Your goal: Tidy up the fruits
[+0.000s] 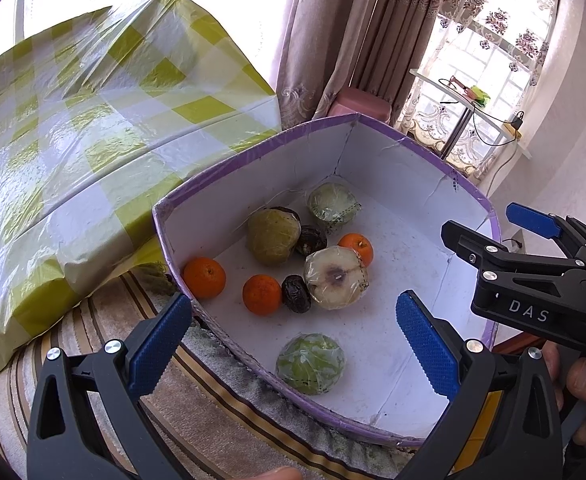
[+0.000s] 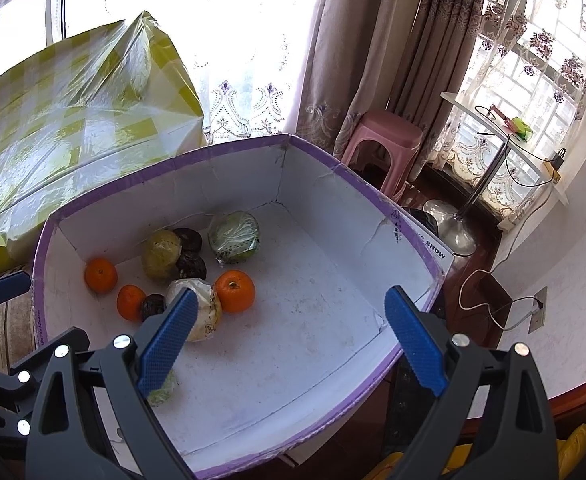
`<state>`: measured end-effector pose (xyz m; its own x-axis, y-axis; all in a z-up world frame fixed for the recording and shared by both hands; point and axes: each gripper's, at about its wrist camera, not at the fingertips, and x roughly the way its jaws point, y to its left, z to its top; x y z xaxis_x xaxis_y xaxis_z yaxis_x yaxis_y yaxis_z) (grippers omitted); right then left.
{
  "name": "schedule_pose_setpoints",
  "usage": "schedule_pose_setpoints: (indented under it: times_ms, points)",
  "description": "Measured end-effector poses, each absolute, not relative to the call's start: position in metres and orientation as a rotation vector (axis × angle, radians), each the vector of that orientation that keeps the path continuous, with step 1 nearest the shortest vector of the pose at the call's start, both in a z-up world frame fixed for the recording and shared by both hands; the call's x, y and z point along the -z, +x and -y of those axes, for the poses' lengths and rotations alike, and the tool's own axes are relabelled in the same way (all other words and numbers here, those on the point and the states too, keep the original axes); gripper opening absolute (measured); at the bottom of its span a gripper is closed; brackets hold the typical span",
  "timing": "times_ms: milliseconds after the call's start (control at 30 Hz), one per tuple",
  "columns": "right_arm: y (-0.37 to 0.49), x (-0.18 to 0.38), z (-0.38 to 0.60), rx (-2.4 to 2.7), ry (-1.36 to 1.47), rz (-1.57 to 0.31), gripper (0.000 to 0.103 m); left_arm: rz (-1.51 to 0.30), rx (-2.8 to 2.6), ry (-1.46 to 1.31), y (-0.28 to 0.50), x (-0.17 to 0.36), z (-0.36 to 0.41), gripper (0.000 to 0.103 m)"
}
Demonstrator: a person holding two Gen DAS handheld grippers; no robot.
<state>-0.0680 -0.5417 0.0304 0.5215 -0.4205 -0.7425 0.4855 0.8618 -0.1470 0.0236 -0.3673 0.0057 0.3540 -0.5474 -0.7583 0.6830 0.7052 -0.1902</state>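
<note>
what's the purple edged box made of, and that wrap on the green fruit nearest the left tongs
The box looks like matte white cardboard with purple tape on the rim: its walls show creases and cracked folds. The green fruit seems wrapped in thin clear plastic film: it is glossy and wrinkled, with a dotted seam line.

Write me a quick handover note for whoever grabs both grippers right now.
Left gripper: jaws open, empty, at the near-left rim of the box.
Right gripper: jaws open, empty, above the box's near side.
In the box: three oranges, four plastic-wrapped fruits, three dark wrinkled fruits, mostly bunched at the left and back.
Done: all visible fruit is in the box.
Left: probably grouping them by kind; no sorted groups yet.
</note>
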Motion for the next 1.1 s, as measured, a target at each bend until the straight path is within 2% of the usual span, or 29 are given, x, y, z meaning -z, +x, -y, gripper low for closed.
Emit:
schedule_pose_setpoints:
  times_ms: [867, 1100]
  points:
    - [-0.067, -0.031, 0.546, 0.539, 0.094, -0.867, 0.095, -0.863, 0.786, 0.203, 0.019, -0.008, 0.372, 0.099]
    - [-0.07, -0.037, 0.545, 0.511, 0.142, -0.836, 0.095, -0.879, 0.785, 0.025, 0.035, -0.024, 0.339, 0.099]
